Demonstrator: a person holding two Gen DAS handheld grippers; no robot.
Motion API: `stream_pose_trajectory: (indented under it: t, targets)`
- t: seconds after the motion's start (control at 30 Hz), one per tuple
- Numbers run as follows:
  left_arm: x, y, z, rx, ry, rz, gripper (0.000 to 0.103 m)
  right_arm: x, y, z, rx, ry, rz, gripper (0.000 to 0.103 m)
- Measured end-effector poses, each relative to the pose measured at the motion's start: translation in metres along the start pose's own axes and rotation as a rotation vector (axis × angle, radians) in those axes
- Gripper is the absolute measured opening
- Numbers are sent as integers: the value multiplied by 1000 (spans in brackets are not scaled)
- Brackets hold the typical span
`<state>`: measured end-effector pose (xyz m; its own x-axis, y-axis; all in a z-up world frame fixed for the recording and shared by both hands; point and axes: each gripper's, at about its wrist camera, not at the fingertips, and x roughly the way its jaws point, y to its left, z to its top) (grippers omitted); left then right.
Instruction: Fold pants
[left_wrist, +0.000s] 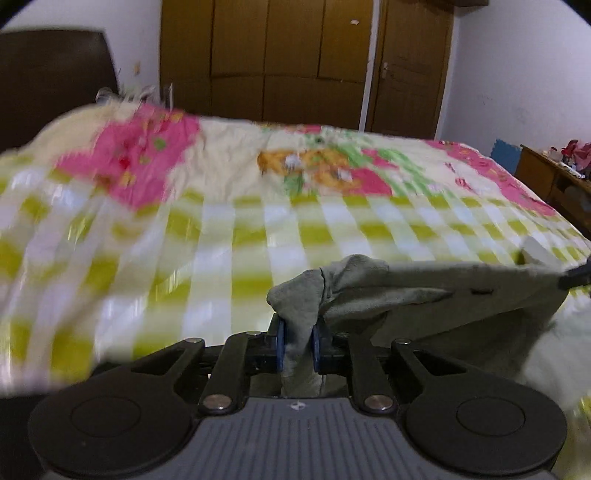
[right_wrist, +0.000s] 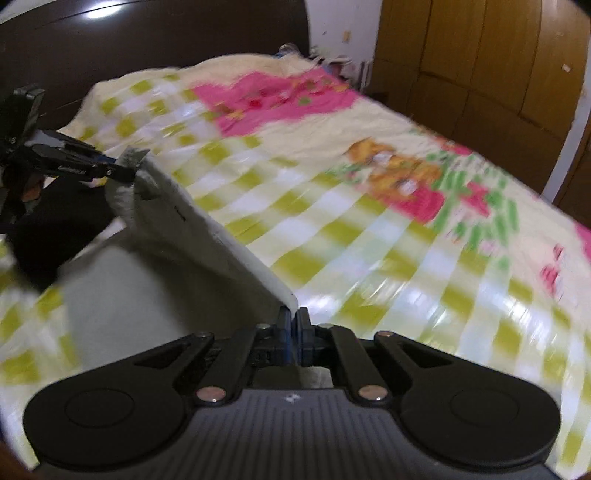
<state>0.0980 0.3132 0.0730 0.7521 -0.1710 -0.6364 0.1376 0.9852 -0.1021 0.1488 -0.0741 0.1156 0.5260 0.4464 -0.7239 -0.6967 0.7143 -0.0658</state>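
Grey-green pants (left_wrist: 424, 295) hang stretched between both grippers above the bed. My left gripper (left_wrist: 298, 341) is shut on a bunched corner of the cloth, which sticks out past its blue pads (left_wrist: 279, 343). Its taut edge runs right to the other gripper's dark tip (left_wrist: 576, 277) at the frame edge. In the right wrist view my right gripper (right_wrist: 294, 332) is shut on the thin edge of the pants (right_wrist: 192, 236). That edge stretches up-left to the left gripper (right_wrist: 129, 170), which pinches the far corner. The rest of the pants drapes down below this edge.
A bed with a yellow-green checked and pink cartoon sheet (left_wrist: 229, 229) fills both views. A dark headboard (right_wrist: 147, 48) stands behind it. Wooden wardrobe doors (left_wrist: 295, 55) line the far wall. A wooden side table with clutter (left_wrist: 554, 177) stands at the bed's right.
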Motion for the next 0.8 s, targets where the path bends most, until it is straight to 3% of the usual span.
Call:
stream_pose_trajectory:
  t: [0.1, 0.2, 0.43, 0.6, 0.8]
  targets:
    - [-4, -3, -46, 11, 68, 25, 29, 5, 35, -35, -24, 75, 23, 3]
    - [-8, 2, -79, -46, 96, 31, 30, 27, 57, -65, 22, 172, 69, 3]
    - [-18, 6, -111, -61, 101, 97, 38, 46, 97, -92, -60, 270, 51, 6]
    - [-22, 2, -116, 3, 65, 179, 38, 40, 119, -87, -155, 226, 11, 15]
    - [-23, 8, -109, 10, 17, 207, 38, 54, 166, -58, -280, 66, 40, 31]
